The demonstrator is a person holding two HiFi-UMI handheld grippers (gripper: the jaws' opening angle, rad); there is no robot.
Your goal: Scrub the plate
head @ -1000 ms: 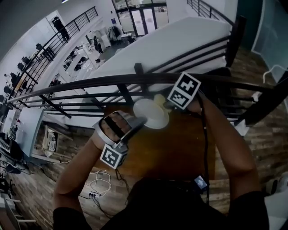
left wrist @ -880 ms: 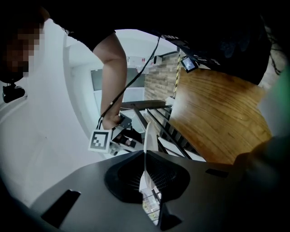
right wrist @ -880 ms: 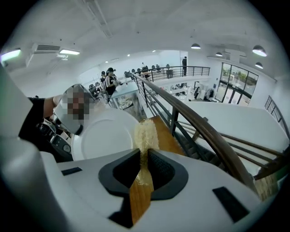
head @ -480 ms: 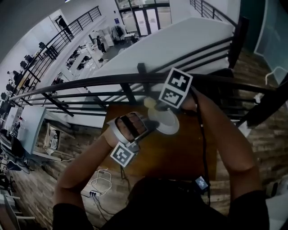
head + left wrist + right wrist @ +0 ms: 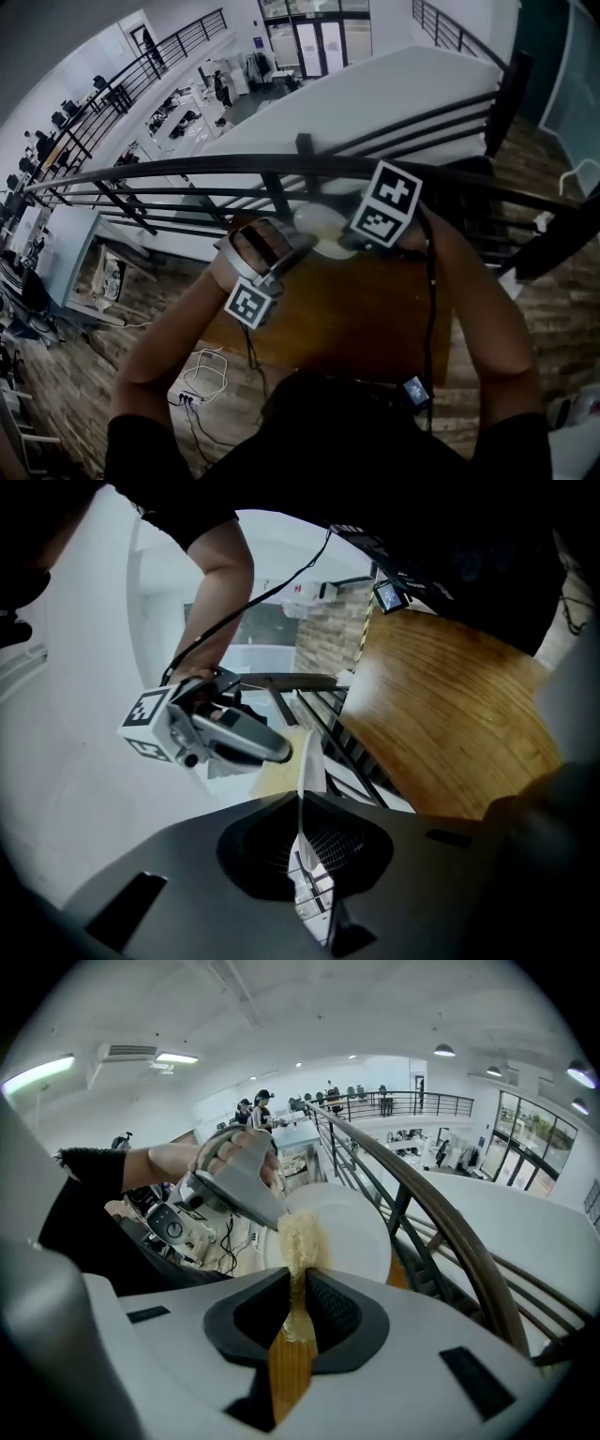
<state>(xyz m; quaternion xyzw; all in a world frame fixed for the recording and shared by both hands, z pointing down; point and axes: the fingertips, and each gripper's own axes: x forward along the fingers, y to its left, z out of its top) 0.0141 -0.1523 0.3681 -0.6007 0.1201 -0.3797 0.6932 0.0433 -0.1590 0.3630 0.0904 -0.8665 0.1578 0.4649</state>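
A white plate (image 5: 317, 225) is held up on edge above the far side of the wooden table (image 5: 361, 314). My left gripper (image 5: 296, 244) is shut on its rim; in the left gripper view the plate (image 5: 307, 761) stands edge-on between the jaws of that gripper (image 5: 306, 834). My right gripper (image 5: 345, 238), under its marker cube, is shut on a pale yellow sponge (image 5: 300, 1234). The sponge presses against the plate's face (image 5: 349, 1232). The right gripper's own view shows its jaws (image 5: 298, 1288) clamping the sponge, with the left gripper (image 5: 236, 1183) just behind the plate's left rim.
A black metal railing (image 5: 281, 167) runs right behind the plate, with a drop to a lower office floor beyond it. A cable runs from the right gripper down the person's forearm (image 5: 429, 309). White cables lie on the wooden floor (image 5: 202, 380) at the left.
The right gripper with the sponge slid left across the plate's face, then back to the right. The left gripper has carried the plate a little nearer the railing.
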